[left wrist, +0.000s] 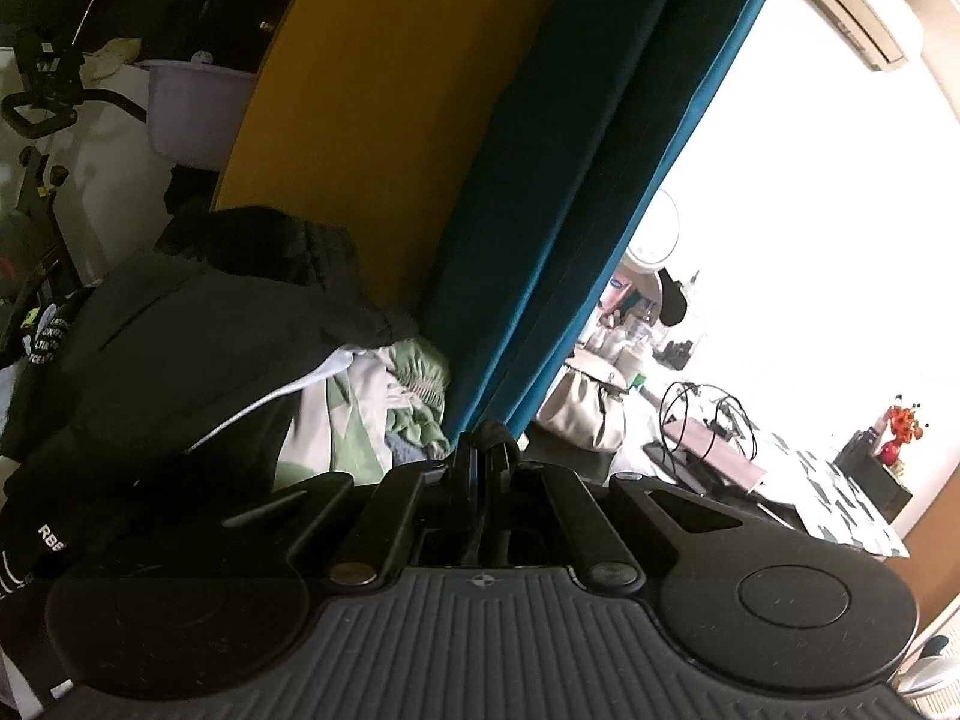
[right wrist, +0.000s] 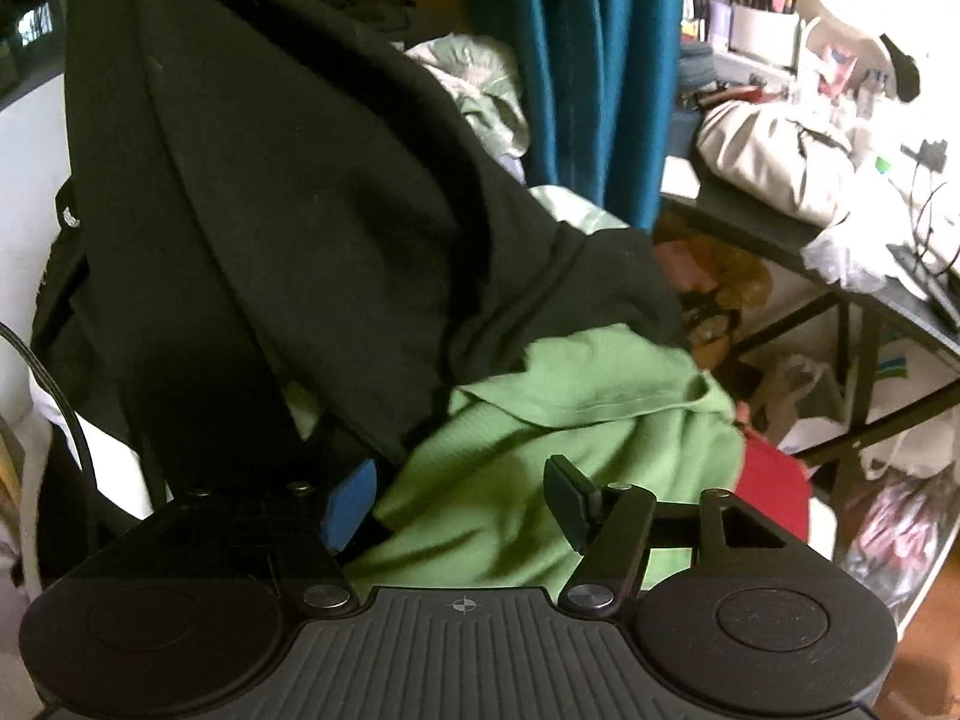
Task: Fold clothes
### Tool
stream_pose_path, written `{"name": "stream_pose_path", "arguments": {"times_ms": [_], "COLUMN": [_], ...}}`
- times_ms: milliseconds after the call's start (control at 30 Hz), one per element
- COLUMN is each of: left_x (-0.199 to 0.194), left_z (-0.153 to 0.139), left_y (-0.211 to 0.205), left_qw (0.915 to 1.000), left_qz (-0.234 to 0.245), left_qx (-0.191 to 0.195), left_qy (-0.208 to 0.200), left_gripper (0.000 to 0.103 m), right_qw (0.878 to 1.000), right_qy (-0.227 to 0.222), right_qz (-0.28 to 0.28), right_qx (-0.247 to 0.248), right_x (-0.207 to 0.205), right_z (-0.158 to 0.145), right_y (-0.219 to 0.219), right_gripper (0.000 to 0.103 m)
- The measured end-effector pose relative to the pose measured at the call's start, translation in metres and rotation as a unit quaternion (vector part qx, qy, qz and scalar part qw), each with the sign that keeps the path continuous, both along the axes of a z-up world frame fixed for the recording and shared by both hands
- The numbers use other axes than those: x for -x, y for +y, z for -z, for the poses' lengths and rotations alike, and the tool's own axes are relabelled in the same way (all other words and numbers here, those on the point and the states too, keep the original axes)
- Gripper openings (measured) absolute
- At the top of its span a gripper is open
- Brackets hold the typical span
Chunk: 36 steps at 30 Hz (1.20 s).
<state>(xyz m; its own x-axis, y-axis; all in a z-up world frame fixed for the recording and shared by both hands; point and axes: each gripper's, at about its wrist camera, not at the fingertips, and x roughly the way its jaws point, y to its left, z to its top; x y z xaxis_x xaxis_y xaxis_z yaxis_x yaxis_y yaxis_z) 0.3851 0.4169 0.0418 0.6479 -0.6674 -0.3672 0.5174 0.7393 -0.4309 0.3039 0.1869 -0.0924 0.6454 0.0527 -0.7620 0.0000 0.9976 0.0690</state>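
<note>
in the left wrist view the left gripper [left wrist: 487,450] had its two fingers pressed together with a small bunch of dark cloth pinched at the tips. beyond it lay a heap of clothes [left wrist: 252,372]: one big black garment [left wrist: 180,336] on top, pale green and white pieces beside it, against one teal curtain [left wrist: 576,180]. exactly how many pieces the heap held could not be told.

in the right wrist view the right gripper [right wrist: 462,498] stood with its fingers wide apart, holding nothing, over one green knit top [right wrist: 540,450]. the black garment [right wrist: 288,192] hung lifted from the upper left, draping down onto the green one. it looked soft, limp and light, likely to sag and twist; a hem or shoulder seam seemed the best hold.
</note>
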Motion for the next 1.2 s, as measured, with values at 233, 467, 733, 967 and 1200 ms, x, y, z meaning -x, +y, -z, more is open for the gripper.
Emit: {"name": "stream_pose_path", "arguments": {"times_ms": [233,467,733,967,1200], "left_x": [-0.001,0.000,-0.022,-0.049,-0.081], "left_z": [-0.014,-0.028,-0.038,-0.029,0.032], "left_y": [0.013,0.032,0.080,0.115,0.095], "left_qw": [0.9998,0.9985,0.9907,0.9803,0.9765], "left_qz": [0.005,-0.013,-0.111,-0.187,-0.204], "left_qx": [0.017,0.046,0.072,0.059,-0.054], "left_qy": [-0.003,-0.026,-0.030,-0.023,0.042], "left_gripper": [0.002,0.002,0.002,0.002,0.003], "right_qw": [1.000,1.000,1.000,1.000,0.999], "right_qy": [0.007,0.008,0.011,0.024,0.032], "right_qz": [-0.025,-0.026,-0.025,-0.017,-0.012], "right_qx": [-0.008,-0.006,-0.005,-0.007,-0.006], "right_x": [-0.007,-0.010,-0.010,-0.009,-0.010], "right_z": [0.005,0.003,0.003,0.009,0.013], "right_y": [0.017,0.020,0.020,0.016,0.015], "right_gripper": [0.059,0.059,0.059,0.059,0.059]}}
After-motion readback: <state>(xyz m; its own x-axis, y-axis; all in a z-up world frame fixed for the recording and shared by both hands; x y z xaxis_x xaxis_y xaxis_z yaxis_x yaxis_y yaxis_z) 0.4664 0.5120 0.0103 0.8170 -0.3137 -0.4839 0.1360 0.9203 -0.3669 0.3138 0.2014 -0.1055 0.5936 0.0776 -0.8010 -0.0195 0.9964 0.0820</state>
